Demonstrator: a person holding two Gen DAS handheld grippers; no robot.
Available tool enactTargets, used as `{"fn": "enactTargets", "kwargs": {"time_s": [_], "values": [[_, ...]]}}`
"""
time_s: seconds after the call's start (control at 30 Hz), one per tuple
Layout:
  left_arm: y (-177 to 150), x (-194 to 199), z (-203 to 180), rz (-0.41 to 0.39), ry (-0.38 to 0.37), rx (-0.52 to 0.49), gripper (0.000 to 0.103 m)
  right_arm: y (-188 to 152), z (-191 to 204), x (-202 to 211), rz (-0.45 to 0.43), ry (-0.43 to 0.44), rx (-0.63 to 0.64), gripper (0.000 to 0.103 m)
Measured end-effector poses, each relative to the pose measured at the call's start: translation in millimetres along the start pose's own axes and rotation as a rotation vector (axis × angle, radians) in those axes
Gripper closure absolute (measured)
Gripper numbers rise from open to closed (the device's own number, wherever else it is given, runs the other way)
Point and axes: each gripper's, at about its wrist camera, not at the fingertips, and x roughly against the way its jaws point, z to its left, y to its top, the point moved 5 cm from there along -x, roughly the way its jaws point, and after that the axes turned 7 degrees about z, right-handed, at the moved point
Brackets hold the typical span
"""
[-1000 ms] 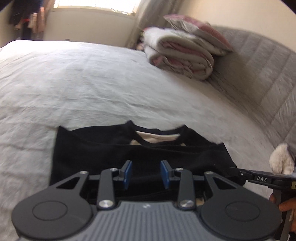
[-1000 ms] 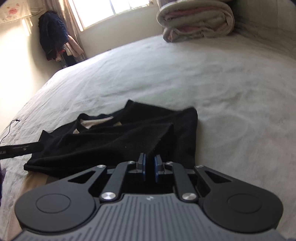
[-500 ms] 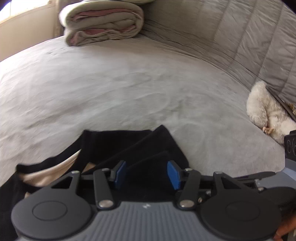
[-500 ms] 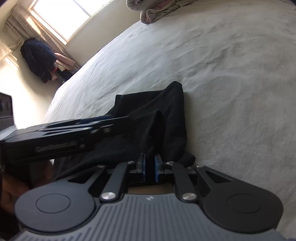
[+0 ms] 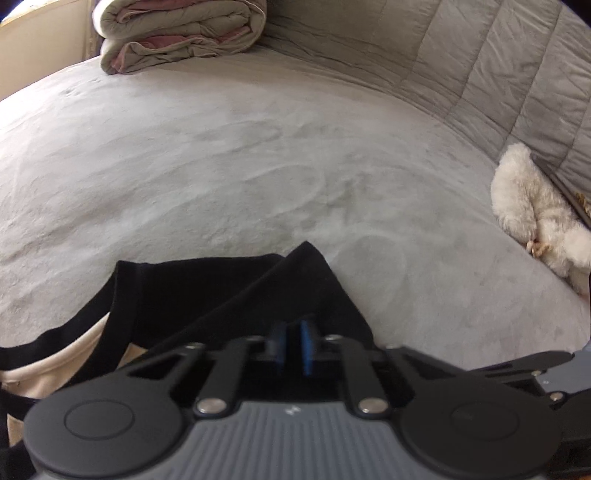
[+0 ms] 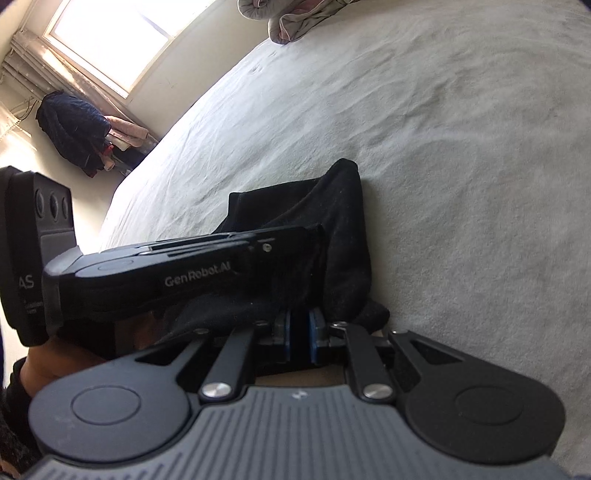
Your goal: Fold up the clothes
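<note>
A black garment (image 5: pixel 221 291) with a pale beige inner lining lies partly folded on the grey bed (image 5: pixel 258 155). My left gripper (image 5: pixel 292 345) is shut on the garment's near right edge, its blue pads pressed together on black cloth. In the right wrist view the same black garment (image 6: pixel 340 221) bunches up, and my right gripper (image 6: pixel 299 341) is shut on a fold of it. The left gripper's body (image 6: pixel 177 273) crosses that view from the left, its tip buried in the cloth. A hand (image 6: pixel 55 365) holds it.
A rolled grey and pink duvet (image 5: pixel 177 33) sits at the far end of the bed, by the padded grey headboard (image 5: pixel 498 74). A white plush toy (image 5: pixel 535 214) lies at the right edge. Dark clothes (image 6: pixel 74 129) hang under the window (image 6: pixel 110 33).
My left gripper swung right to the garment's right side and closed its pads on the cloth. The right gripper stayed shut on its fold while tilting, and the two grippers came close together.
</note>
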Motion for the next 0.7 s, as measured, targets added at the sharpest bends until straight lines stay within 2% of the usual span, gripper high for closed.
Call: {"fn": "enactTargets", "kwargs": {"time_s": [0.17,0.3,0.43,0.53,0.63,0.7], "values": [[6.1,17.5,3.8,-0.133,-0.031,0.079,0.099,7.8,6.7,15.9,-0.081,-0.010,0.037,0.090],[11.7,26.2,5.2,-0.229,-0.054,0.133,0.099,15.6,5.9,24.0,-0.146,-0.053,0.061,0.091],[11.2,8.4,2.0,-0.240,-0.043,0.156,0.099,17.0,-2.2,14.8,-0.108,-0.093,0.053,0.090],[4.5,-3.4,5.6,-0.209,-0.028,0.192,0.098,15.1,-3.0,9.0,-0.086,-0.114,0.068,0.084],[-7.3,11.5,13.6,-0.225,-0.008,0.200,0.088,15.0,3.6,12.9,-0.104,-0.129,0.107,0.082],[-17.6,27.0,24.0,-0.251,0.020,0.207,0.078,15.7,6.2,15.4,-0.125,-0.151,0.137,0.076]]}}
